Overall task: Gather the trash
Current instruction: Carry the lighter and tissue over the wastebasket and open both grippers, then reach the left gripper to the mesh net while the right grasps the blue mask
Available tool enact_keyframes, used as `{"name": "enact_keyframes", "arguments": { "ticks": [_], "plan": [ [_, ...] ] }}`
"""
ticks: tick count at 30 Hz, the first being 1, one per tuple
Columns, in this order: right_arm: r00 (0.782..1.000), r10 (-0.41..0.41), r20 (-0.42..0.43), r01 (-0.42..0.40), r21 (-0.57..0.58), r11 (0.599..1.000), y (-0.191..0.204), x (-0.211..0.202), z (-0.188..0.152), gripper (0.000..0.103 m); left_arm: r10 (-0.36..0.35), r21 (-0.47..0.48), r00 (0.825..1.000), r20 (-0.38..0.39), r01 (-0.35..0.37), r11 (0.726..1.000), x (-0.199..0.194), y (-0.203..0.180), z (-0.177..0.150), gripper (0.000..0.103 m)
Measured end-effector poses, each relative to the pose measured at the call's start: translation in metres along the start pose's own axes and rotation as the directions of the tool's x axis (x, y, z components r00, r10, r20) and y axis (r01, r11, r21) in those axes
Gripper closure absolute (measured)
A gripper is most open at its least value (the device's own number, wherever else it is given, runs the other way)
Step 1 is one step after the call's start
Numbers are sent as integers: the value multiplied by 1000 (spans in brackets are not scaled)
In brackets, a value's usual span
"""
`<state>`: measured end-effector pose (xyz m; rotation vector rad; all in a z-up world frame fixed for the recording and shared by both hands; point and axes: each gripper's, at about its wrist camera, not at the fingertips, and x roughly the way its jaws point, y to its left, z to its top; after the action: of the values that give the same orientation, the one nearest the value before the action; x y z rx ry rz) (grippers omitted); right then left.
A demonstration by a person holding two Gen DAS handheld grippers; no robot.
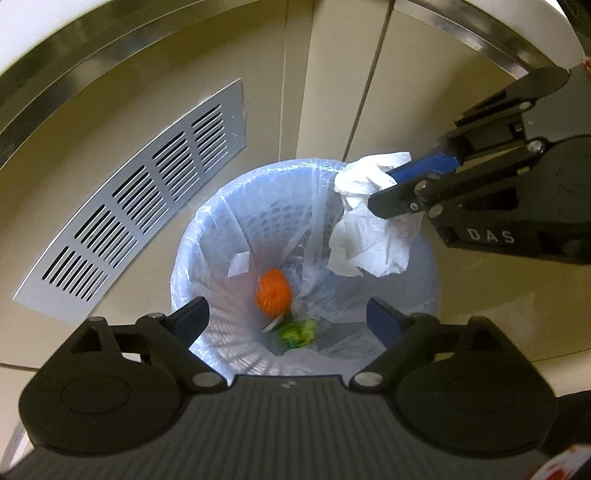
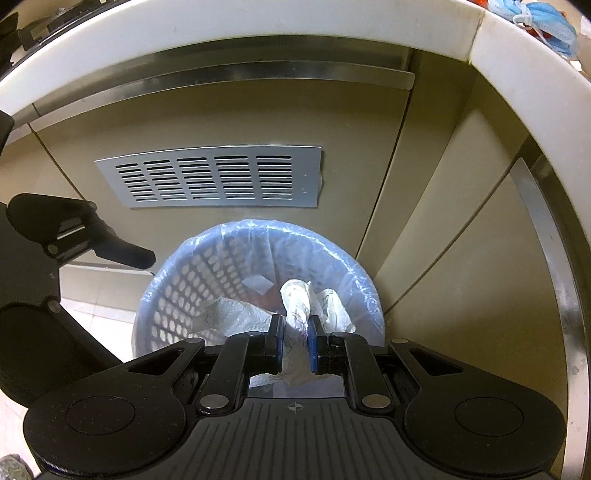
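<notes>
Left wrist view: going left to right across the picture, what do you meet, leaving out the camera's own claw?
Vent grille → orange trash inside the bin → crumpled white paper → right claw, shut on that paper.

Beige cabinet doors [image 2: 258, 110], slotted metal vent grille [image 2: 210, 179], white countertop edge [image 2: 240, 22], pale tiled floor [image 2: 99, 317]

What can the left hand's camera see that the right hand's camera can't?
Only the left wrist view looks to the bin's bottom: an orange ball and a green scrap. Only the right wrist view shows a blue face mask on the counter. Both show the lined trash bin, the metal vent, and the crumpled tissue pinched in the right gripper.
</notes>
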<state>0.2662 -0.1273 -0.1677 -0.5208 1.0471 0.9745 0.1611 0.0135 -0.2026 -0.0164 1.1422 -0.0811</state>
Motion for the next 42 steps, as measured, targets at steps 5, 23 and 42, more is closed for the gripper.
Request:
{"name": "enact_keyframes", "arguments": {
  "ticks": [5, 23, 42],
  "plan": [
    [1000, 13, -11, -13, 3, 1000, 2, 3, 1, 90, 12, -23, 1000, -4, -13, 1000, -5, 5, -2, 12],
    [997, 70, -12, -69, 45, 997, 6, 8, 3, 47, 20, -64, 1000, -3, -20, 998, -9, 12, -14, 12],
    [979, 42, 202, -45, 10, 999, 17, -86, 34, 47, 99, -196, 980, 172, -65, 979, -91, 19, 4, 12]
  ]
}}
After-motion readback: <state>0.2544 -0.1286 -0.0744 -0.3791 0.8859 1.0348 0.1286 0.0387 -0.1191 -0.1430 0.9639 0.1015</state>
